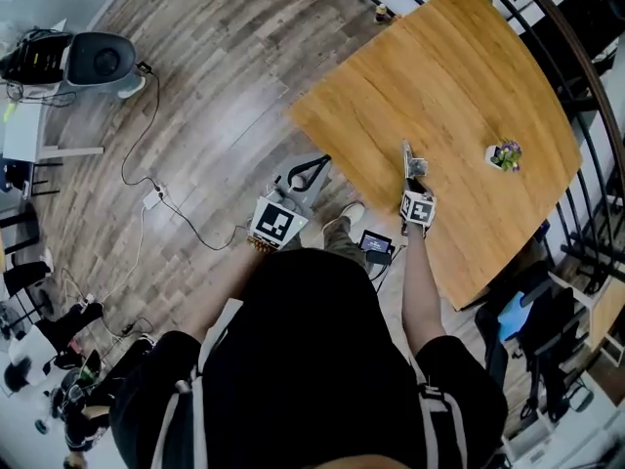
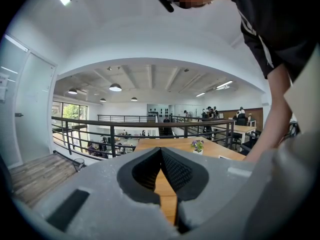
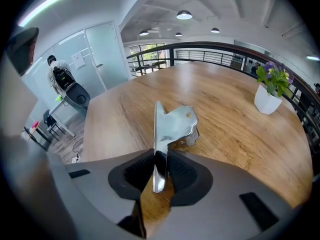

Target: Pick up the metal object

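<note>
Dark-clothed shoulders filled the bottom of the head view, and beyond them the right gripper (image 1: 415,182) reached to a metal clip (image 1: 409,154) on the table (image 1: 469,76). Left gripper (image 2: 161,154) view: jaws together and empty, facing the table from off its edge. Right gripper view: pads pinched the clip's thin upright plate, which looked stiff, light and slippery, so a deep hold on that plate seemed safest.

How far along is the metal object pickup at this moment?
Done: the right tool is at the metal clip over the wooden table. In hand: its jaws grip the clip's flat plate. Left: lifting it clear; whether it is off the table yet is unclear. The left tool is shut, empty.
</note>
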